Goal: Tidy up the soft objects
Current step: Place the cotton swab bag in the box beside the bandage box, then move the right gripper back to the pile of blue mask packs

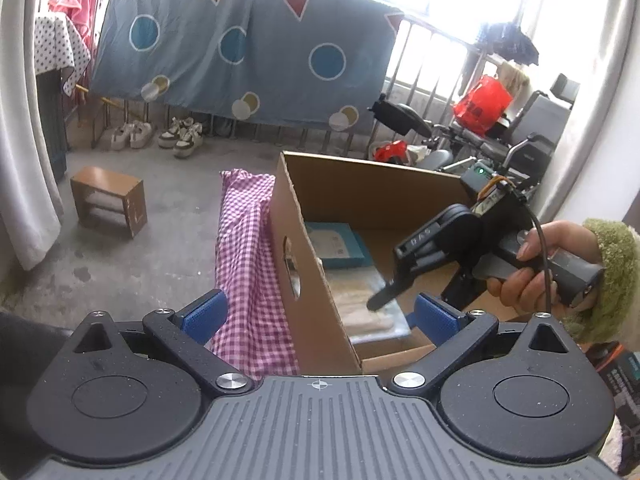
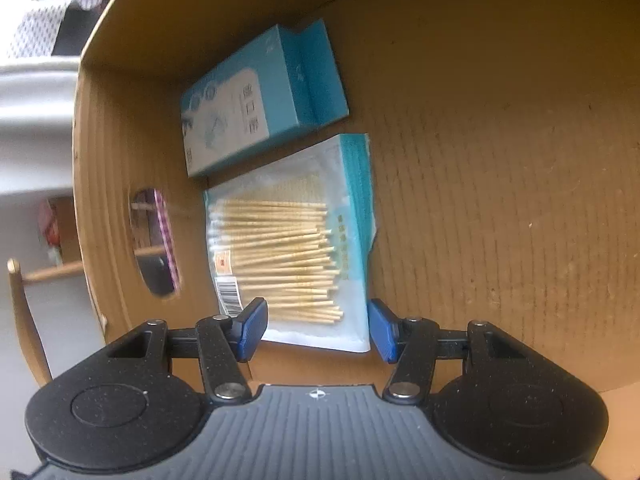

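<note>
- The cardboard box (image 1: 320,216) stands open-topped, with a pink checked cloth (image 1: 248,264) draped beside its outer wall.
- On the box floor, a teal carton (image 2: 260,100) lies just beside a cotton swab packet (image 2: 292,248).
- Left hand-held gripper (image 1: 320,316): jaws wide apart, empty, straddling the box wall.
- Right hand-held gripper (image 2: 318,330): jaws apart, empty, inside the box over the packet's near end.

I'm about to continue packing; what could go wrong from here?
The right tongs hang open over the bag of cotton swabs, which lies flat in the cardboard box; thin plastic may slip or tear. The left tongs, open astride the box wall, could knock it.
</note>
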{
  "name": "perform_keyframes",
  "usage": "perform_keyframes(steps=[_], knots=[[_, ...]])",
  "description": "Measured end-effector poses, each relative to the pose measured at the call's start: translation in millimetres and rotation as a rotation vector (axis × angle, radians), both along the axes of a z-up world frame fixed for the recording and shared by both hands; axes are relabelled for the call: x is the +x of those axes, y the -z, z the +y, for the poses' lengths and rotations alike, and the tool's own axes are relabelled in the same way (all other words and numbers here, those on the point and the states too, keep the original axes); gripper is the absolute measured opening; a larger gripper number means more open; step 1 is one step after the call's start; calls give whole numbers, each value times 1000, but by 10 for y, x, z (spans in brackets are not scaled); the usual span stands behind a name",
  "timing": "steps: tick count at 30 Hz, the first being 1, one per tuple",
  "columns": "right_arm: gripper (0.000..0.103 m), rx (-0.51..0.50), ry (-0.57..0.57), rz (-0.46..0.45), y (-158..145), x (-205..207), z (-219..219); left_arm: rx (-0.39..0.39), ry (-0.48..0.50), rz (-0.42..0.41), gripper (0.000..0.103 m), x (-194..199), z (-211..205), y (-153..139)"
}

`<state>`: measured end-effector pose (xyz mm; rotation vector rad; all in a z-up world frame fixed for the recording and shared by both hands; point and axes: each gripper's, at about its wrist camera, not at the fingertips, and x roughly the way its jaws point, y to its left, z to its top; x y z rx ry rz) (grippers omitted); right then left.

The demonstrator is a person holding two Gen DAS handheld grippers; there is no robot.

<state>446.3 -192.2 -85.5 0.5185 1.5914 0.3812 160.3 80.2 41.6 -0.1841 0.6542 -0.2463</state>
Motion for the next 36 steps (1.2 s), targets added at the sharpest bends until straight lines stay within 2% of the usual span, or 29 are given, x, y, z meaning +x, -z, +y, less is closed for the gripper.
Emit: perform_keyframes(steps=[3, 11, 17, 22, 27, 30, 32, 34, 36], knots=[[58, 22, 53, 2, 1, 8, -79, -7, -1, 2, 100, -19, 6, 25], [59, -14, 49, -36, -59, -53, -116, -17, -8, -2, 100, -60, 50, 26], [61, -3, 59, -131, -295, -105, -169, -28, -21, -29, 101, -166, 80, -25], [62, 63, 65, -279, -725, -383, -292, -48, -23, -84, 103, -325, 77, -119], [70, 123, 58, -467, -1220, -904, -488, -101, -6, -120, 103, -471, 81, -177], [81, 138, 54, -601, -1506, -1334, -685, -106, 2, -126, 103, -553, 59, -173], [94, 124, 56, -696, -1645, -1650, -786, -98, 12, -115, 103, -600, 23, -146], [103, 99, 70, -779, -1727, -1938, -866, -96, 21, -92, 103, -619, 7, -111], [103, 50, 84, -831, -1776, -2162, -937, -108, 28, -57, 103, -649, -6, -59]])
